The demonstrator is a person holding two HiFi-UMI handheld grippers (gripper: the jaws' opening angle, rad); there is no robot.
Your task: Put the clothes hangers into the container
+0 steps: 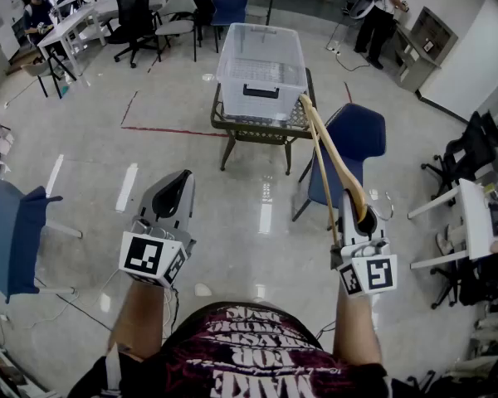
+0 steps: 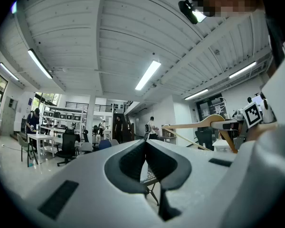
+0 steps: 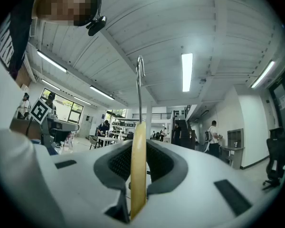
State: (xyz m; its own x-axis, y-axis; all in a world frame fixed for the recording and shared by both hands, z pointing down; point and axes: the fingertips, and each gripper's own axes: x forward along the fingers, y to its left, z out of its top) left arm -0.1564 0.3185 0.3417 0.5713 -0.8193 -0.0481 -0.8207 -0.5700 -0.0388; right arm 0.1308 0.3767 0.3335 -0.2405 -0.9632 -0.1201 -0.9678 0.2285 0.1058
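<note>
A wooden clothes hanger [image 1: 322,152] is clamped in my right gripper [image 1: 351,199], its long arm reaching forward and up toward the container [image 1: 261,65]. The container is a clear plastic bin on a dark mesh table [image 1: 257,129] a few steps ahead. In the right gripper view the hanger [image 3: 138,184] stands edge-on between the jaws, its metal hook [image 3: 139,80] pointing up. My left gripper [image 1: 185,175] is held level at the left with its jaws together and nothing in them. The left gripper view shows the closed jaws [image 2: 146,142] and the hanger [image 2: 199,123] off to the right.
A blue chair [image 1: 358,135] stands just right of the mesh table, under the hanger. Another blue chair [image 1: 17,230] is at my left. Office chairs and desks [image 1: 108,11] line the back left, a person [image 1: 378,15] stands at the back right, and white racks [image 1: 473,214] are at right.
</note>
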